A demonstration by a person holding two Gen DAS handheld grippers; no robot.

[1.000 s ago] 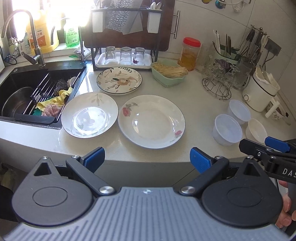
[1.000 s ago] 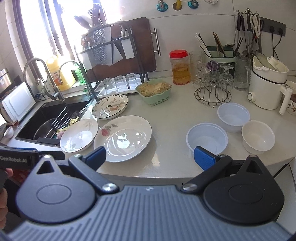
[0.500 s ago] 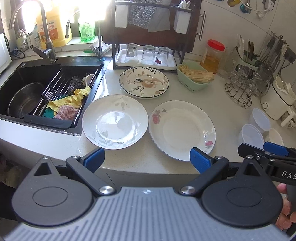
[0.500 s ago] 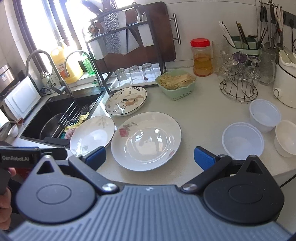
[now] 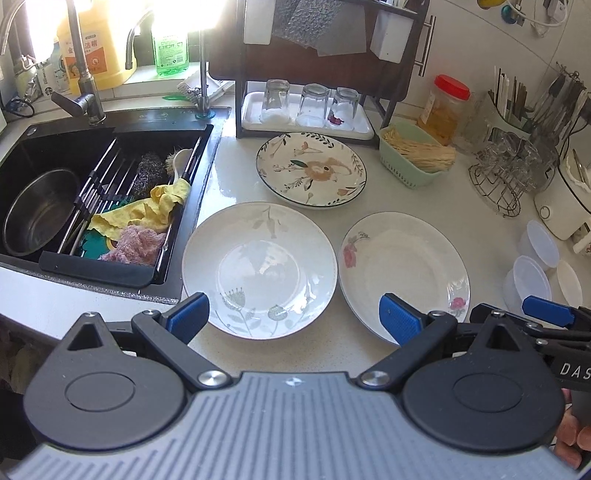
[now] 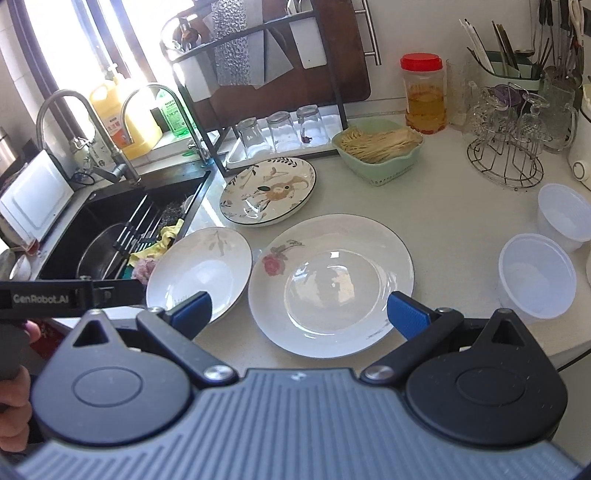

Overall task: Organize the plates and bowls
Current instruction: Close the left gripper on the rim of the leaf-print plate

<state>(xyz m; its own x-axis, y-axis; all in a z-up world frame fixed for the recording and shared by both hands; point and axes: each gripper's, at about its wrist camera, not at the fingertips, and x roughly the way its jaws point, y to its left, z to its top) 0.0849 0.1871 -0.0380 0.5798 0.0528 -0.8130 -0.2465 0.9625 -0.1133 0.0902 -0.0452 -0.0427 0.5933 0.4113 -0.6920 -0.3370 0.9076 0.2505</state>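
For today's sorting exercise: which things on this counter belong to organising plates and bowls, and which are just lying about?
Belongs to the job:
grey-leaf plate
rose plate
floral plate
plastic bowls

Just lying about:
noodle basket
red-lidded jar
drinking glasses
yellow cloth

Bright daylight floods through a window (image 6: 79, 55) at the upper left, glaring over the black sink (image 5: 55, 192) and its tap (image 5: 79, 66). A pale speckled worktop (image 5: 476, 221) runs right beneath white tiled walls (image 6: 417, 26).

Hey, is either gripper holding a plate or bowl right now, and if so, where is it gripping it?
Nothing is held. The left gripper and the right gripper are both open, with empty jaws, above the counter's near edge.
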